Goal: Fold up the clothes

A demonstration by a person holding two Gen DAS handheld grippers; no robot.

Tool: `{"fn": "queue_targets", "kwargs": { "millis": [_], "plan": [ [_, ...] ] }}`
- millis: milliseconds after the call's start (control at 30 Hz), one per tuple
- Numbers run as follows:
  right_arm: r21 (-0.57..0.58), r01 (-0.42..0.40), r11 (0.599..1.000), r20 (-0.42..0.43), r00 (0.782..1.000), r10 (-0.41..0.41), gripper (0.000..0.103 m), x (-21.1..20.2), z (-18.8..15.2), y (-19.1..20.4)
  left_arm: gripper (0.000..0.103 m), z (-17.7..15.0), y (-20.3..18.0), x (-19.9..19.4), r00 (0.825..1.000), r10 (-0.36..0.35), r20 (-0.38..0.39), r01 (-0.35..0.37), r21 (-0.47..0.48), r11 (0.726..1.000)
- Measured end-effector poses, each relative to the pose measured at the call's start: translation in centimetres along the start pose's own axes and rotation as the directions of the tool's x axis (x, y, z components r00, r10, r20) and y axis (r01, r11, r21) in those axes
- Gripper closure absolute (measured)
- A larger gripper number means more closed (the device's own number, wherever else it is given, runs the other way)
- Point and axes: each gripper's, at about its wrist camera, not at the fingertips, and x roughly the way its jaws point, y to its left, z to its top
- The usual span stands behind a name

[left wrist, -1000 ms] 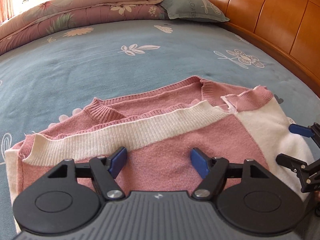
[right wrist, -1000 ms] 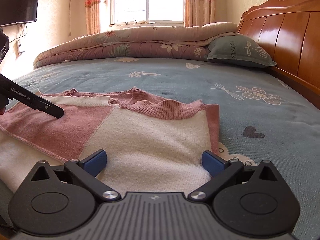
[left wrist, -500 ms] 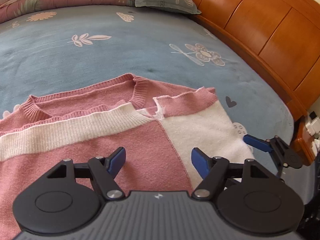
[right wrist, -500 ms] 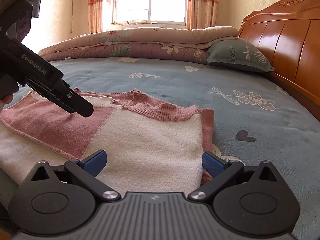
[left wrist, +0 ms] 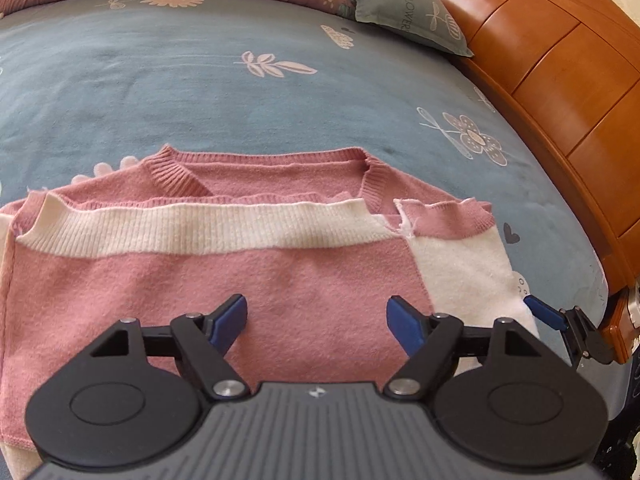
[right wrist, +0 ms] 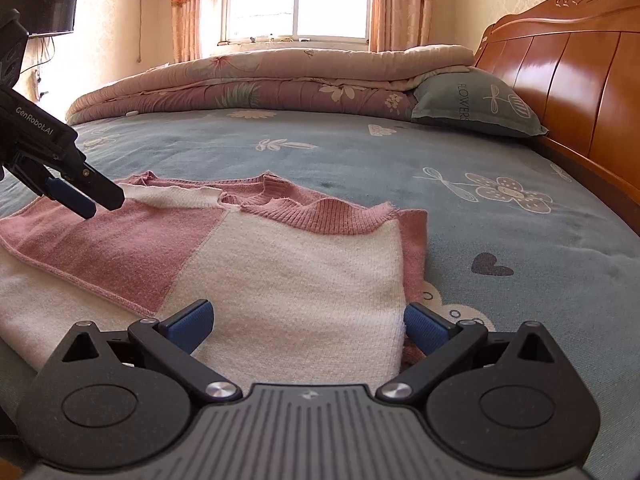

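A wide bed (right wrist: 360, 168) fills the room, covered by a blue-grey sheet (left wrist: 200, 92) printed with pale leaves, flowers and small dark hearts. A wooden headboard (right wrist: 568, 80) of orange-brown panels runs along its right side. At the far edge, under the window, lies a folded floral quilt (right wrist: 272, 80) in pink and mauve, with a grey-green pillow (right wrist: 472, 104) touching its right end by the headboard. Near the front edge, a pink and cream knitted sweater (left wrist: 248, 264) lies folded flat on the sheet.
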Motion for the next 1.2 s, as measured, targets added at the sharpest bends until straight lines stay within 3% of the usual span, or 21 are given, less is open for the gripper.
{"fn": "queue_targets", "kwargs": {
  "millis": [67, 200, 300, 433, 567, 667, 733, 833, 900, 1033, 1133, 1200],
  "plan": [
    [-0.009, 0.008, 1.000, -0.004, 1.000, -0.008, 0.000, 0.1, -0.1, 0.2, 0.026, 0.2, 1.4, 0.3, 0.998, 0.056, 0.040, -0.056, -0.009, 0.998],
    [-0.023, 0.031, 0.999, -0.001, 1.000, -0.031, 0.000, 0.1, -0.2, 0.6, 0.026, 2.2, 2.9, -0.4, 0.995, 0.049, 0.088, -0.038, -0.118, 0.992],
    [-0.014, 0.040, 0.999, 0.000, 0.999, -0.040, 0.000, -0.3, 0.3, 0.8, 0.019, 2.3, 2.7, -1.7, 0.994, -0.027, 0.107, 0.036, -0.083, 0.996],
    [0.008, 0.044, 0.999, -0.001, 0.999, -0.044, 0.000, -0.9, 1.3, 1.1, 0.015, 0.4, 2.9, -3.1, 0.992, -0.054, 0.113, 0.055, -0.005, 0.998],
    [0.086, -0.095, 0.992, -0.030, 0.995, 0.098, 0.000, -0.9, 3.6, 1.7, 0.015, -1.4, 4.7, -3.3, 0.993, -0.082, 0.091, 0.084, -0.023, 0.996],
    [0.181, -0.254, 0.950, -0.065, 0.961, 0.269, 0.000, 0.4, 5.5, 2.3, 0.015, -1.2, 6.2, -3.1, 0.989, -0.114, 0.089, 0.122, -0.082, 0.989],
    [0.255, -0.353, 0.900, -0.080, 0.920, 0.384, 0.000, 1.6, 6.6, 3.1, 0.014, -0.5, 6.6, -2.8, 0.986, -0.140, 0.088, 0.148, -0.095, 0.984],
    [0.315, -0.437, 0.843, -0.099, 0.868, 0.487, 0.000, 3.6, 7.3, 4.6, 0.013, 0.1, 6.6, -1.9, 0.980, -0.180, 0.083, 0.186, -0.081, 0.979],
    [0.322, -0.413, 0.852, -0.147, 0.867, 0.476, 0.000, 4.7, 7.1, 5.7, 0.013, -0.2, 6.8, -1.2, 0.979, -0.186, 0.082, 0.191, -0.064, 0.979],
    [0.228, -0.354, 0.907, -0.156, 0.906, 0.393, 0.000, 4.4, 5.8, 5.5, 0.013, -0.5, 7.0, -0.5, 0.976, -0.191, 0.100, 0.188, 0.040, 0.981],
    [0.207, -0.202, 0.957, -0.175, 0.955, 0.240, 0.000, 4.3, 5.8, 3.8, 0.013, 0.0, 7.7, -0.9, 0.979, -0.157, 0.131, 0.159, -0.005, 0.987],
    [0.293, -0.149, 0.944, -0.187, 0.960, 0.209, 0.000, 4.2, 6.0, 2.4, 0.013, 0.2, 8.1, -1.4, 0.976, -0.166, 0.138, 0.171, -0.030, 0.985]
  ]
}}
